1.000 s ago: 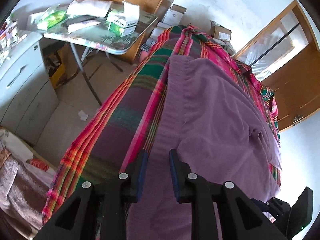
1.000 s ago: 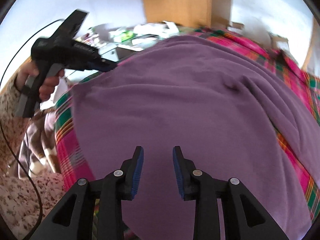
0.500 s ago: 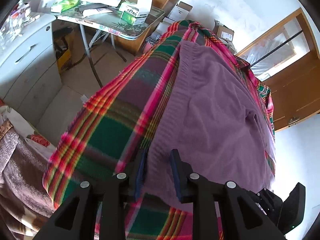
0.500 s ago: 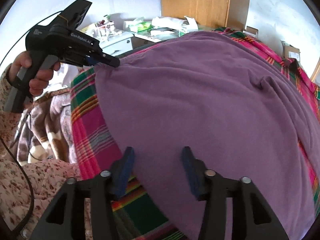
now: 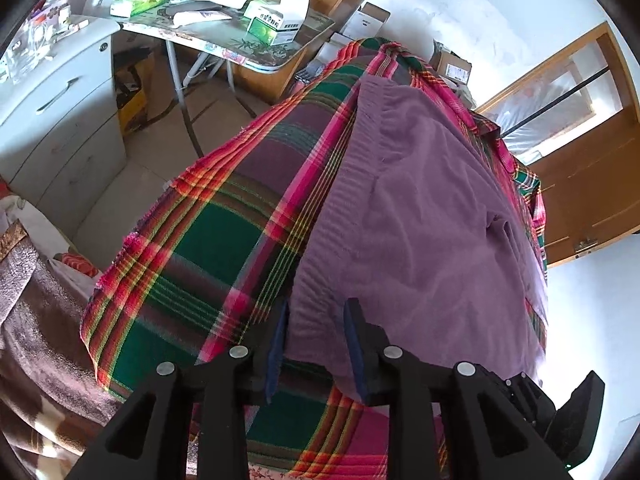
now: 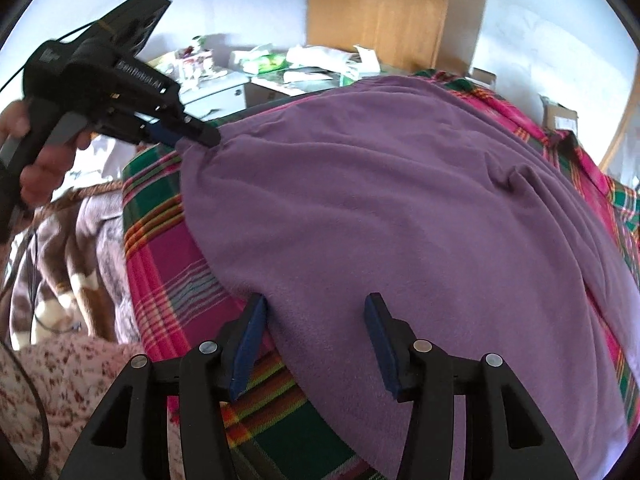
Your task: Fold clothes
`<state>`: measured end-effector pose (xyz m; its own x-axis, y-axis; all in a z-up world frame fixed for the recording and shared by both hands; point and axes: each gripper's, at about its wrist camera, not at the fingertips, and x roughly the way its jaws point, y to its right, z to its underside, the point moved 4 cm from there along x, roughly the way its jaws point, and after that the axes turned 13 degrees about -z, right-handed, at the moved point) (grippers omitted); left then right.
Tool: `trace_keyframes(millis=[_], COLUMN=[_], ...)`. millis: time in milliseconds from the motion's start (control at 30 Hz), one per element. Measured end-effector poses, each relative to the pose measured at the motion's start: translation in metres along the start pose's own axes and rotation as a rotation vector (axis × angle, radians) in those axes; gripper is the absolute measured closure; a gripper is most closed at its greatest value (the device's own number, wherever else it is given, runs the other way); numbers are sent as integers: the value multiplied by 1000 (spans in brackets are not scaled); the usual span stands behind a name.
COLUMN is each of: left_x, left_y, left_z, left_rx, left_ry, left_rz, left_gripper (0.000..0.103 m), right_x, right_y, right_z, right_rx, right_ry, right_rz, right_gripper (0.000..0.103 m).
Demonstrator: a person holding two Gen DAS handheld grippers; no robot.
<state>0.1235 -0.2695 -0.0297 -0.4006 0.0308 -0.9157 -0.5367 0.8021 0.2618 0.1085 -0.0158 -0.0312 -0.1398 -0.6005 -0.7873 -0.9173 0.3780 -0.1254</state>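
Note:
A purple knit garment (image 5: 420, 208) lies spread over a red and green plaid blanket (image 5: 208, 248) on a bed. My left gripper (image 5: 316, 308) sits at its near left hem corner, with the cloth running between the fingers. In the right wrist view the left gripper (image 6: 210, 138) pinches that corner and creases fan out from its tip across the garment (image 6: 400, 200). My right gripper (image 6: 316, 300) stands wide open over the near hem, one finger on each side of the edge, with the plaid blanket (image 6: 160, 232) below its left finger.
A folding table (image 5: 224, 40) with boxes and packets stands beyond the bed's left side, next to a white cabinet (image 5: 52, 112). A wooden door (image 5: 580, 184) is at the right. A brown blanket (image 5: 36, 320) lies near left. A hand (image 6: 36, 176) holds the left gripper.
My right gripper has opened wider and drawn back to the garment's near hem. The left gripper has kept the corner and pulled back, so more plaid blanket shows.

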Motion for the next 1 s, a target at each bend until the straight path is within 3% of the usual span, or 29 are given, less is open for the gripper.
trace_keyframes(millis=[33, 67, 100, 133, 233, 500, 700, 933, 1000], left_x=[0, -2, -4, -6, -14, -25, -4, -7, -9], left_y=[0, 1, 2, 1, -6, -16, -22, -22, -20], left_z=[0, 1, 1, 0, -6, -24, -21, -21, -22], left_rx=[1, 10, 24, 25, -2, -25, -46, -44, -44], left_ry=[9, 22, 36, 48, 74, 138, 91, 81, 80], left_rz=[-7, -10, -7, 0, 15, -8, -47, -60, -72], left_gripper=[83, 91, 94, 96, 97, 97, 97, 94, 93], right_x=[1, 1, 2, 3, 3, -9, 8, -19, -41], right_y=[0, -2, -4, -7, -15, -26, -37, -7, 6], right_z=[-2, -3, -5, -6, -8, -38, -36, -36, -32], right_rx=[3, -1, -9, -18, -43, -18, -22, 35, 27], right_ry=[3, 3, 3, 3, 13, 97, 51, 92, 125], right_rz=[6, 8, 12, 21, 39, -30, -97, -134, -97], right_gripper=[71, 79, 94, 96, 98, 98, 101, 94, 93])
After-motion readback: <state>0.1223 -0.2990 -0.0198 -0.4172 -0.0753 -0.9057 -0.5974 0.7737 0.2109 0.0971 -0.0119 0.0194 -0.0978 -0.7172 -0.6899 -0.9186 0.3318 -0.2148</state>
